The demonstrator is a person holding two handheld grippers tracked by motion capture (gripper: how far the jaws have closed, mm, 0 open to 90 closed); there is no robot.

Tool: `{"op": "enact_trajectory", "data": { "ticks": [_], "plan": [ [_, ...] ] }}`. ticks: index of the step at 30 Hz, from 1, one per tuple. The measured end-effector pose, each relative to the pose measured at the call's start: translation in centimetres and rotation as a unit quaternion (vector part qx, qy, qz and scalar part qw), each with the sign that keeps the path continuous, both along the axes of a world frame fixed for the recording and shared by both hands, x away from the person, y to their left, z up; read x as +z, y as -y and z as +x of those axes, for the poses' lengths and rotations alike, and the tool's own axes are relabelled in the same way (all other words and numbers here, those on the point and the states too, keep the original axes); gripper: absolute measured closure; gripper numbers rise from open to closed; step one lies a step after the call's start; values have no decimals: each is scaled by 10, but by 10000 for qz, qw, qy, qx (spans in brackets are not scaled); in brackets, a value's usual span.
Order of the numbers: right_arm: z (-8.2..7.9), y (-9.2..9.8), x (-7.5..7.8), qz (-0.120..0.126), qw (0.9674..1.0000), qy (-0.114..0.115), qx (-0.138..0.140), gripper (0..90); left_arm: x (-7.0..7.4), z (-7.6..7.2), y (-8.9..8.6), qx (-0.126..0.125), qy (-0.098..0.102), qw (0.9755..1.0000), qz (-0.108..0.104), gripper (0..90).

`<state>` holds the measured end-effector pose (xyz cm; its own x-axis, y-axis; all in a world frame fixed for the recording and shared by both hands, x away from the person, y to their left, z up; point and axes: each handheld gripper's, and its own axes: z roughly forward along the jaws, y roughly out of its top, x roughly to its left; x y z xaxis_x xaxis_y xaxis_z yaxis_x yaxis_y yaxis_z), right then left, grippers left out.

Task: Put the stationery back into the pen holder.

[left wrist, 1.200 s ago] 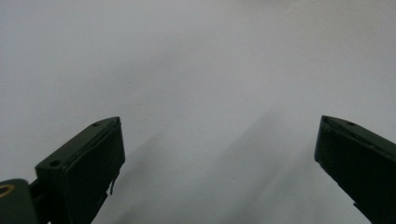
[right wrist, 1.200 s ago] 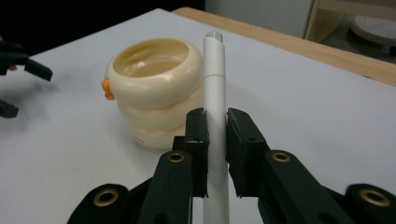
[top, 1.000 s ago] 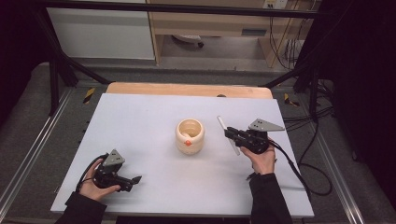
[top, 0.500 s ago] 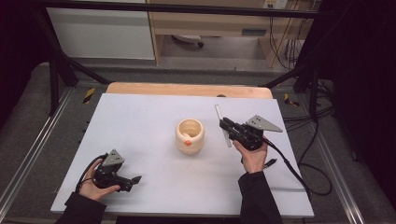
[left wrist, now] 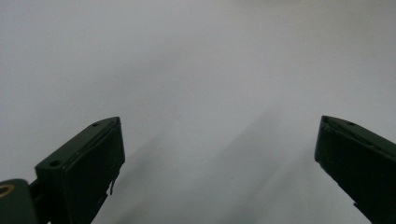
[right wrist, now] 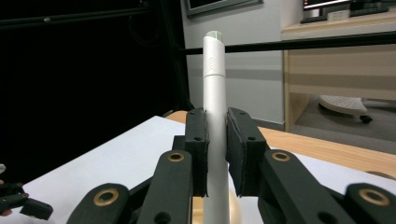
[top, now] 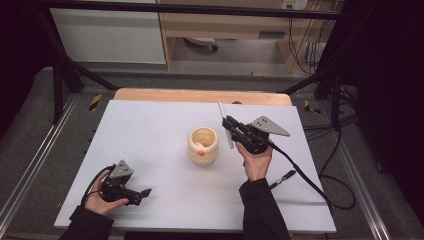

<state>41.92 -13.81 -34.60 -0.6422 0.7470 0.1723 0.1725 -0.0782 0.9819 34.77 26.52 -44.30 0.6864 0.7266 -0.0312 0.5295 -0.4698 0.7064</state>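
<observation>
Carrying the white pen toward the little cup

The white pen (right wrist: 215,107) is sitting squeezed between the jaws of the right hand-held gripper (top: 231,125), pointing up and away, just to the right of the cream cup (top: 203,145) in the middle of the worktop (top: 150,125). It looks like the pen is getting ready to go into the cup, so next it needs tipping upright, lining up over the round hole and lowering gently. The left hand-held gripper (top: 144,192) is resting wide open with nothing in it, near the front left corner. There is lots of bare room all around the cup, and every edge is far from it.
</observation>
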Motion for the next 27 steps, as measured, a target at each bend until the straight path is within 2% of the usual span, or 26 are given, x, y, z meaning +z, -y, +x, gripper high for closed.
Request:
{"op": "enact_trajectory", "data": {
  "ticks": [7, 11, 14, 18, 22, 27],
  "plan": [
    [9, -23, 1, 48, 9999, 80, 90, 793, 0, 0, -1, 3, -2, 10000, -19, 17],
    [16, -32, 0, 117, 9998, 42, 154, 793, 0, 1, -1, -7, -7, 10000, -23, 17],
    [20, -39, -2, 32, 9998, 23, 206, 793, -1, 1, -1, -9, -9, 10000, -23, 17],
    [26, -48, -5, 92, 9997, -11, 219, 793, -1, 1, -2, 7, -16, 10000, -32, 17],
    [32, -56, -6, 24, 9997, -16, 240, 793, -1, 1, -2, -4, -17, 10000, -31, 17],
    [39, -59, -9, 0, 9997, -41, 254, 793, -1, 1, -2, -11, -8, 10000, -34, 17]
  ]
}}
